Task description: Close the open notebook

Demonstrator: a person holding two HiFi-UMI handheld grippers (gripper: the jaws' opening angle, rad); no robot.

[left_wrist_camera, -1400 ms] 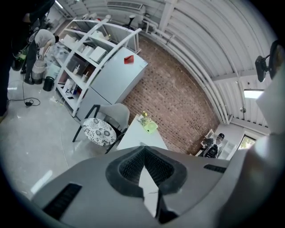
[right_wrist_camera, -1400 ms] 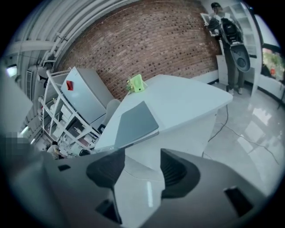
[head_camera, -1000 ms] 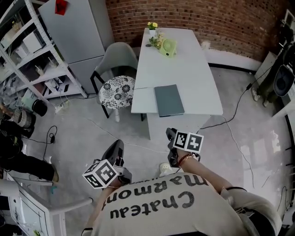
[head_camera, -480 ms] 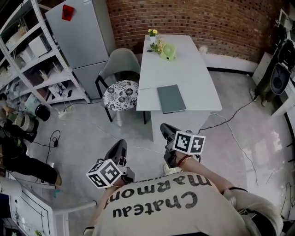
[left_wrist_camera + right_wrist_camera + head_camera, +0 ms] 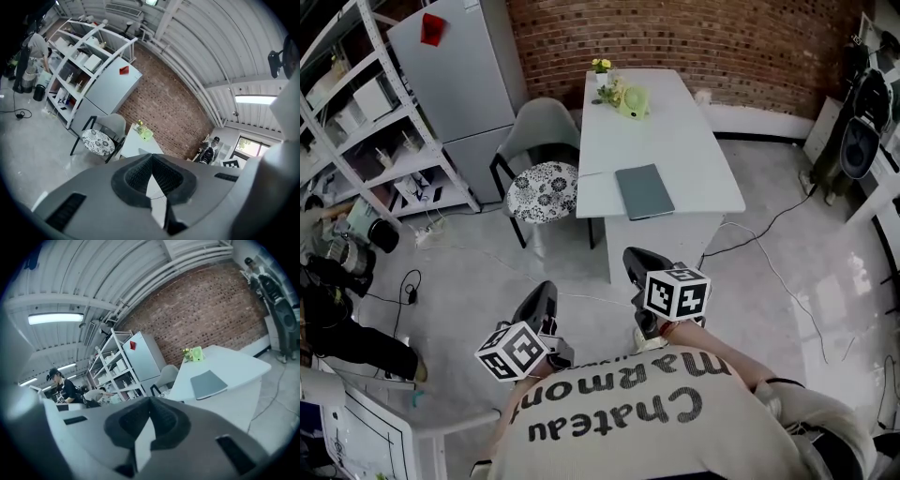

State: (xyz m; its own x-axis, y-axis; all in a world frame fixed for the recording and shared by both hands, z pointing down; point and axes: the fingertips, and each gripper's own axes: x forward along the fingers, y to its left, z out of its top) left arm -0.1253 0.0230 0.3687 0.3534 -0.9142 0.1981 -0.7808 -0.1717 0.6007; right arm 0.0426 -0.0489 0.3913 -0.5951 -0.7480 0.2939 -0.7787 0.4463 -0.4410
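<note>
Counter (image 5: pixel 675 141): long white top, running away from the person toward the brick wall. The person stands well off its near end.

Notebook (image 5: pixel 644 191): lies flat on the counter's near end, toward the chair-side edge. Only a plain grey cover shows, no spread pages, so it reads as already shut.

Step in hand: judged past the closing, or not under way. Nothing is within reach of either tool. The next move, if any, is only a check that the cover lies flush. That calls for walking back up to the counter's near end.

Left gripper (image 5: pixel 151 157): jaws clenched tip to tip, nothing between them.

Right gripper (image 5: pixel 150 401): jaws likewise pressed together, empty, aimed toward the counter.

Containers: small pot (image 5: pixel 604 67) at the counter's far end holds yellow flowers. Green object (image 5: pixel 633 98) just beside it; contents not legible.
</note>
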